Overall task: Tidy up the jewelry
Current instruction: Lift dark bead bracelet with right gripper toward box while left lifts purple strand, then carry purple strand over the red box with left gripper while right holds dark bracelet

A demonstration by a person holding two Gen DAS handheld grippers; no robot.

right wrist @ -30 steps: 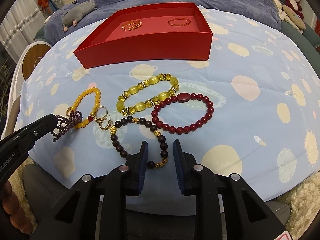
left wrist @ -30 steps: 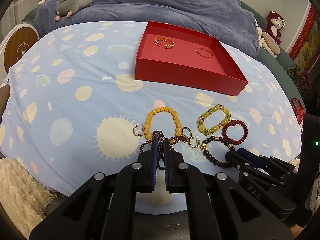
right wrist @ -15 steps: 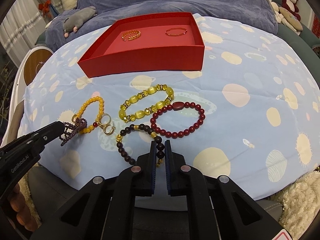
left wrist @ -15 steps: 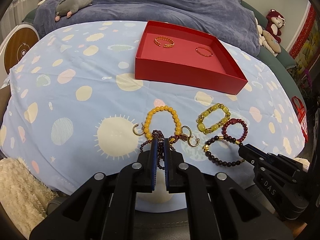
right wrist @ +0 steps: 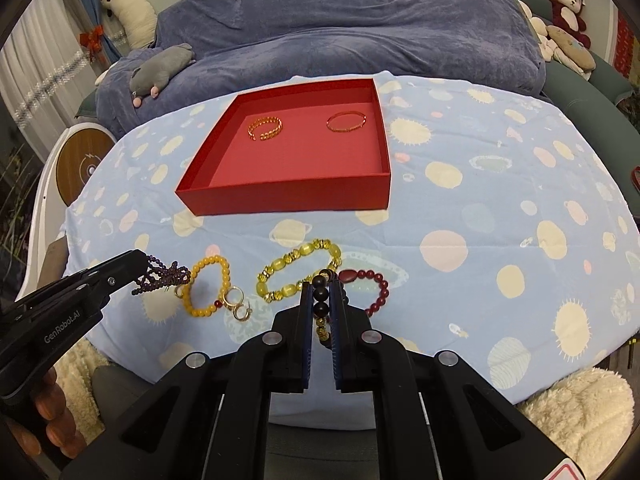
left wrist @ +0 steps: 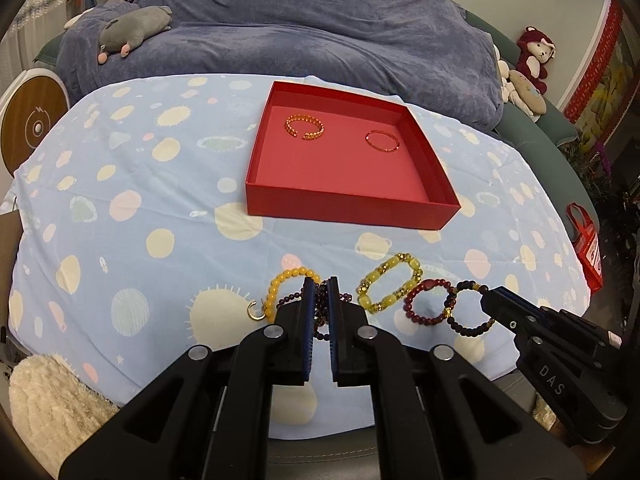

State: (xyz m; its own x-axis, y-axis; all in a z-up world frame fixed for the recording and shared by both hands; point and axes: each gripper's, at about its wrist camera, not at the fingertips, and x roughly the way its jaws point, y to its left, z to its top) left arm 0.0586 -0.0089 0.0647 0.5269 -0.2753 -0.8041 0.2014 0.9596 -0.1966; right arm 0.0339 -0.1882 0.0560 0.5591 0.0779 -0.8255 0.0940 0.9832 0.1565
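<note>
Beads are what I have in both claws: my left gripper (left wrist: 320, 300) is closed to a thin slit on the purple bead strand (right wrist: 164, 274), and my right gripper (right wrist: 321, 304) is pinched onto the dark bracelet (left wrist: 466, 306), a few of its round beads caught between the pads. From my right camera the red box (right wrist: 280, 196) sits at twelve o'clock, well apart from both, with a gold bangle (right wrist: 265, 128) and a red bangle (right wrist: 346, 121) already inside. Round beads can roll out of flat pads, so I judge a quick lift could drop either piece short of the box. The purple strand hangs just beside the orange bracelet (right wrist: 208, 288) and the hoop earrings (right wrist: 237, 307) at nine o'clock; a dangling loop could snag and drag them. Likewise the dark bracelet lies against the red bracelet (right wrist: 370, 286) and could tug it along.
</note>
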